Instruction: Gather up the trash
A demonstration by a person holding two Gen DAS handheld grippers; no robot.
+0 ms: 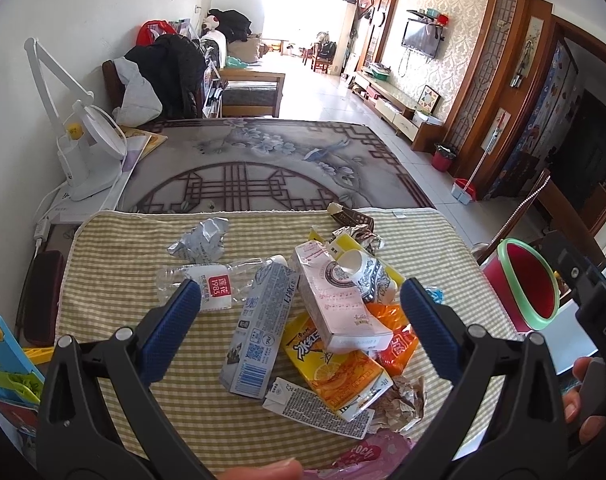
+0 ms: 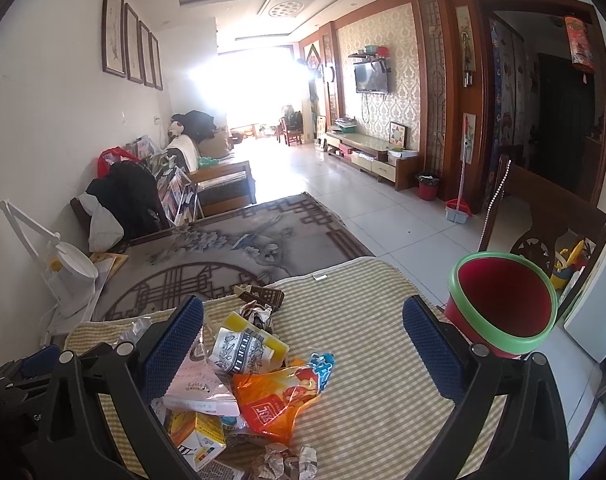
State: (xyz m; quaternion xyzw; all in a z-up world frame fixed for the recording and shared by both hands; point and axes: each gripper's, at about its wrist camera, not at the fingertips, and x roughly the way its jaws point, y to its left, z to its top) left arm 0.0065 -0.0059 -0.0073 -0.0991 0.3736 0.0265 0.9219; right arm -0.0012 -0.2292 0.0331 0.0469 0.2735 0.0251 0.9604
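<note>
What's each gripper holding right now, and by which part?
Nothing. The left gripper has its jaws wide open above the trash pile, gripping none of it. The right gripper is open too, empty, with the red bin to its right.

2 close wrist views down-forward over shared trash pile (image 1: pixel 327 320), right-hand bin (image 2: pixel 503 300).

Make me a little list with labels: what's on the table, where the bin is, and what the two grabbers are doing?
Surface: checked mat on the table
Trash pile: pink-white carton, blue-white box, yellow drink carton, orange wrapper, clear plastic bottle, crumpled foil
Bin: red bin with a green rim, at the mat's right edge, looks empty
Left gripper: fingers open, above the pile, holding nothing
Right gripper: fingers open, between pile and bin, holding nothing
</note>
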